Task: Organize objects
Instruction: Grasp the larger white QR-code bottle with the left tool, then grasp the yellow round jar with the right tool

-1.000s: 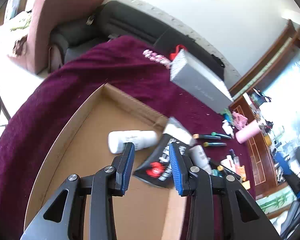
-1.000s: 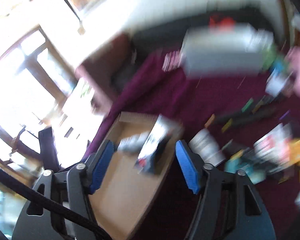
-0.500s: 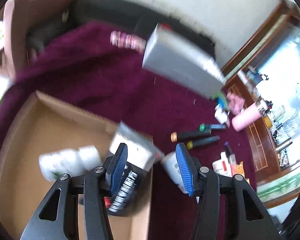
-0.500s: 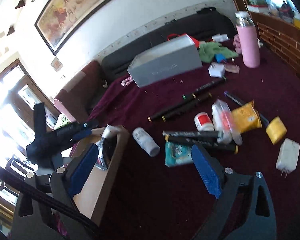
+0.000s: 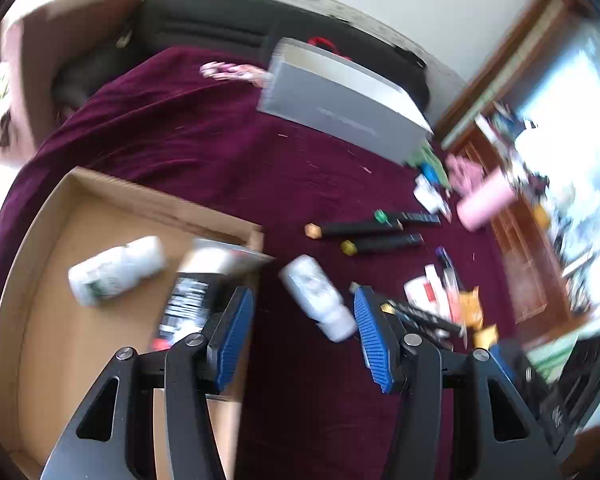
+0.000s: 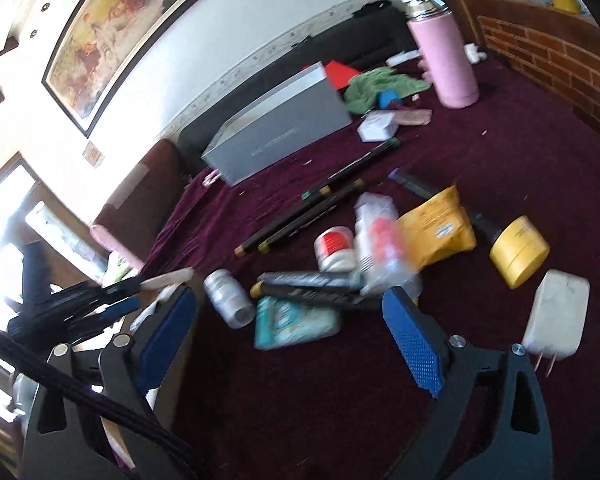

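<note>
A cardboard box (image 5: 160, 200) lies at the left on the maroon cloth. It holds a white bottle (image 5: 116, 270) and a black pouch (image 5: 188, 304). My left gripper (image 5: 304, 332) hangs just past the box's right edge, its jaws opening with nothing between them. Another white bottle (image 5: 316, 296) lies on the cloth close to its right finger. My right gripper (image 6: 290, 340) stands wide open and empty above a teal packet (image 6: 296, 322), black tubes (image 6: 312, 284) and that same white bottle (image 6: 228, 298). The left gripper (image 6: 132, 295) shows at the far left of the right wrist view.
A long grey box (image 6: 280, 132) and a pink flask (image 6: 444, 60) stand at the back. A yellow pouch (image 6: 436, 232), yellow jar (image 6: 520, 250), white charger (image 6: 556, 316), red-labelled jar (image 6: 334, 248) and dark markers (image 5: 364, 236) litter the cloth. A brick wall (image 6: 560, 60) bounds the right.
My left gripper swung right from over the box to its right edge, and its jaws widened away from the black pouch. My right gripper sank toward the clutter and opened wider.
</note>
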{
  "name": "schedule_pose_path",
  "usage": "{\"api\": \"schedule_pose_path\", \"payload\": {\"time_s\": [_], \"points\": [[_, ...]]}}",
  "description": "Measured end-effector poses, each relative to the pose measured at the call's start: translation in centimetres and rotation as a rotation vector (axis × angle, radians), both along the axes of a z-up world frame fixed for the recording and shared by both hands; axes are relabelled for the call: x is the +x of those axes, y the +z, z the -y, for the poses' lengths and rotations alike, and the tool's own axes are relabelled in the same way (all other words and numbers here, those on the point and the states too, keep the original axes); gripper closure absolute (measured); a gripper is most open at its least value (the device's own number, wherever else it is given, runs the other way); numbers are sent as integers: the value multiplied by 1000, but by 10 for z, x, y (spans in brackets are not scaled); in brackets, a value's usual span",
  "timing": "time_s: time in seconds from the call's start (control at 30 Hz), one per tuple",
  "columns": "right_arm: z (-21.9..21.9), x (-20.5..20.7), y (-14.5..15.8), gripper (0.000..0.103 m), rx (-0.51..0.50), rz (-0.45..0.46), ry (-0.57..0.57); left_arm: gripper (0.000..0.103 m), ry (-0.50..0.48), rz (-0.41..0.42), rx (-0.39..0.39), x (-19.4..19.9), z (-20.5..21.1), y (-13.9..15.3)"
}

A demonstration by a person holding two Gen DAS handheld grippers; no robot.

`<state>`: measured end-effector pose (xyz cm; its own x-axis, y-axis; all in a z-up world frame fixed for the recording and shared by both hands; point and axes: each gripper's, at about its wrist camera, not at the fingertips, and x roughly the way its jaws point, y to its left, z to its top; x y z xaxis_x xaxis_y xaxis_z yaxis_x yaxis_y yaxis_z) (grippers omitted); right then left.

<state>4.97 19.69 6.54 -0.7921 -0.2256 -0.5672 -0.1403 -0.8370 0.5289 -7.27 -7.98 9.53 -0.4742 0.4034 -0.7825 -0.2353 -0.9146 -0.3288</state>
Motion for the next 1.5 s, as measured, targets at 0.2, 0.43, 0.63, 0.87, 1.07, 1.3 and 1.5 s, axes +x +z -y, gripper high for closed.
{"api": "schedule_pose_path", "payload": {"time_s": [0.2, 0.43, 0.63, 0.87, 1.07, 1.3, 1.5], "points": [[-27, -2, -19, 8, -6, -5, -60, 56, 40, -1, -211, -6, -54, -29], [-46, 4, -25, 8, -66, -23, -67, 55, 73, 26, -285, -27, -75, -63], [-51, 8, -23, 8, -98, -41, -61, 69, 33, -2, -309, -29, -89, -75], [-50, 3, -30, 8, -103, -6, -56, 73, 17, -33, -181, -13, -73, -56], [-49, -5, -40, 8, -131, 27, -22, 73, -14, -63, -52, 28, -44, -26], [-58, 5, -27, 8, -163, 22, -8, 73, -34, -79, 47, 75, 4, -11], [-88, 30, 18, 8, 126, 111, -77, 73, -45, -108, 70, 100, 30, -15]]}}
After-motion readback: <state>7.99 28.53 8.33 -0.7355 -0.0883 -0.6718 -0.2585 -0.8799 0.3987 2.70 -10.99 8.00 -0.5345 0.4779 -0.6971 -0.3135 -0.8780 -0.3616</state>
